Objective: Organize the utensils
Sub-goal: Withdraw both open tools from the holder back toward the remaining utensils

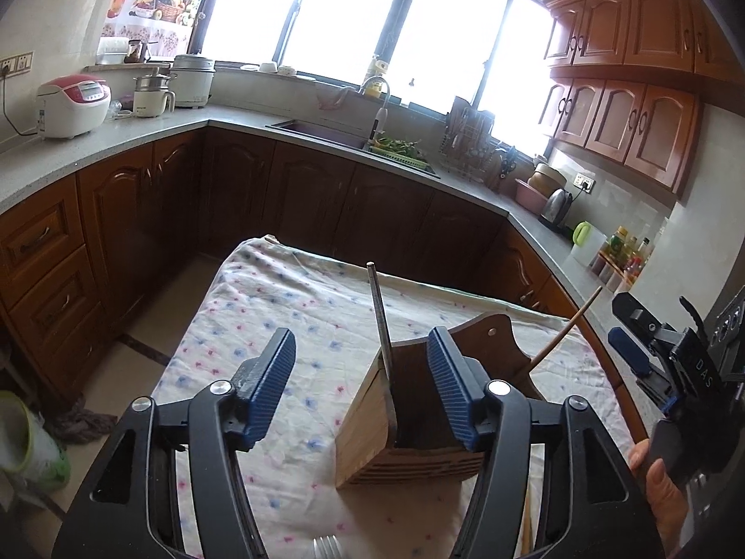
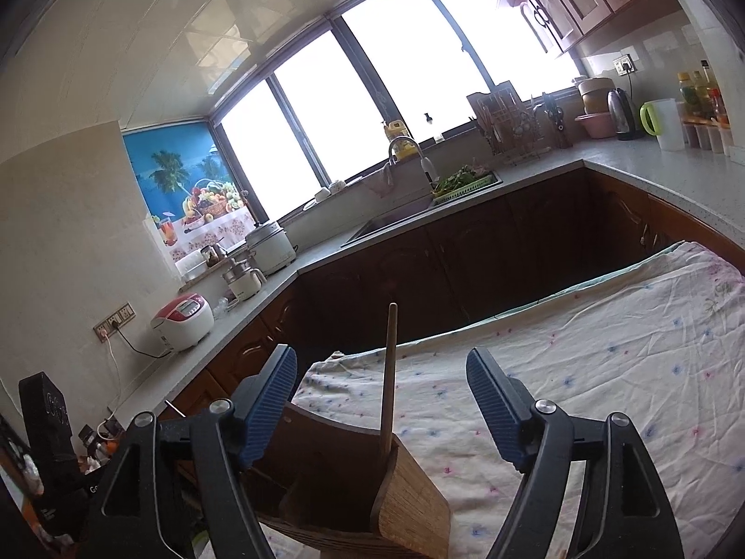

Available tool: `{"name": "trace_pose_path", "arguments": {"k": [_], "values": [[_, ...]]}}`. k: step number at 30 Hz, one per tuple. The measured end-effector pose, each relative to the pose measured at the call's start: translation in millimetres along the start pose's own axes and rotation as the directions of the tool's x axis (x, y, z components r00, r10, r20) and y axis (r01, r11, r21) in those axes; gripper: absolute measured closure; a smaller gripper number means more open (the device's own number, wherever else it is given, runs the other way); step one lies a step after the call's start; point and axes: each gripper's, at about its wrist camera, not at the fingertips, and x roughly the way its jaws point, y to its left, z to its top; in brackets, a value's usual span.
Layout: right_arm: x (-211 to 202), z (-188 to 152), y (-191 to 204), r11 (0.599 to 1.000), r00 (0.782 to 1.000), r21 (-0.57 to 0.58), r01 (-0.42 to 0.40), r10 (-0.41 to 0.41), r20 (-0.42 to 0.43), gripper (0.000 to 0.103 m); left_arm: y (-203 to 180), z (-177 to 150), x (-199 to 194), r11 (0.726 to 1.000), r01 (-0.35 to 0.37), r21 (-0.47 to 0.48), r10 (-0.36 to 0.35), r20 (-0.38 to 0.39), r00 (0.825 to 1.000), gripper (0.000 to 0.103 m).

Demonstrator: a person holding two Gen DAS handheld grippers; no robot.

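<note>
A wooden utensil holder (image 1: pixel 372 438) (image 2: pixel 409 507) stands on the cloth-covered table (image 1: pixel 260 307). A metal handle (image 1: pixel 379 312) stands upright in its left compartment, and a wooden stick (image 1: pixel 565 328) (image 2: pixel 390 372) leans out of another. My left gripper (image 1: pixel 361 344) is open just above the holder; the metal handle rises between its blue fingers (image 1: pixel 274 368) without touching them. My right gripper (image 2: pixel 382 363) is open too, with the wooden stick standing free between its pads. It also shows at the right edge of the left wrist view as the right gripper (image 1: pixel 628 354).
Fork tines (image 1: pixel 326 547) peek out at the table's near edge. A hand (image 1: pixel 656 480) holds the right gripper. Kitchen counters with a sink (image 1: pixel 326 132), a rice cooker (image 1: pixel 74 105) and a kettle (image 1: pixel 556 207) ring the table. Dark cabinets lie beyond the far edge.
</note>
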Motion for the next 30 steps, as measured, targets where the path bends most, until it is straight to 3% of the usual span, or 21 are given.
{"name": "trace_pose_path", "arguments": {"k": [3,5,17,30], "values": [[-15.9,-0.9,1.7,1.0,1.0,-0.004,-0.005,0.005,0.0,0.009,3.8,-7.0,-16.2,1.0,-0.014,-0.027,0.015,0.013,1.0,0.018],[-28.6,-3.2,1.3,1.0,1.0,-0.002,-0.01,0.01,-0.003,0.007,6.1,-13.6,-27.9,0.999,-0.014,-0.041,0.014,0.016,1.0,0.015],[-112.7,-27.0,-9.3,0.999,1.0,0.036,-0.001,0.002,-0.013,0.004,-3.4,-58.6,-81.1,0.999,-0.001,-0.033,0.0,-0.046,0.999,0.015],[-180.0,-75.3,-41.6,0.99,0.988,0.015,0.142,-0.14,-0.063,0.003,-20.5,-112.9,-98.6,1.0,0.026,0.011,-0.024,-0.141,0.99,0.015]]}}
